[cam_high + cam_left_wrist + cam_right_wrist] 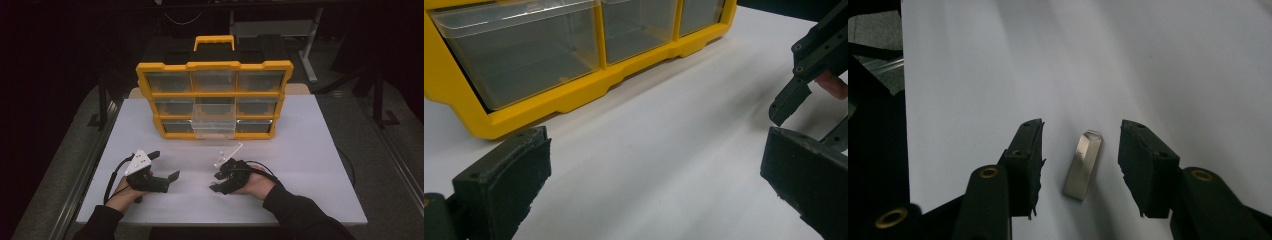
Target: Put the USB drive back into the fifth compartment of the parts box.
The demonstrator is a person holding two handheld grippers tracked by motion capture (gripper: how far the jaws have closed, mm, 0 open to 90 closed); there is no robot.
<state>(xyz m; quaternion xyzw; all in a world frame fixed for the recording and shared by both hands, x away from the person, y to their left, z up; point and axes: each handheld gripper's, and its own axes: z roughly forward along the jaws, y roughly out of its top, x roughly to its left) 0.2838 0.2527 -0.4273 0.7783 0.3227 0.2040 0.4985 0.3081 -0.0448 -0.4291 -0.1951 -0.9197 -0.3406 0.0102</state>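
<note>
A small silver metal stick [1082, 165] lies flat on the white table, between the jaws of my right gripper [1081, 127]. There is a gap on each side and neither pad touches it. In the high view my right gripper [215, 182] sits low at the table's front, right of centre, pointing left. My left gripper [165, 165] rests at the front left and is open wide, with nothing between its pads [509, 170]. A yellow organiser [215, 100] with clear drawers stands at the back. Its bottom middle drawer [214, 122] is pulled out.
The white table [300, 150] has bare room between the organiser and both grippers. In the left gripper view the organiser's yellow frame [574, 95] is close ahead, and the right gripper [794, 95] shows at the right edge. Dark floor surrounds the table.
</note>
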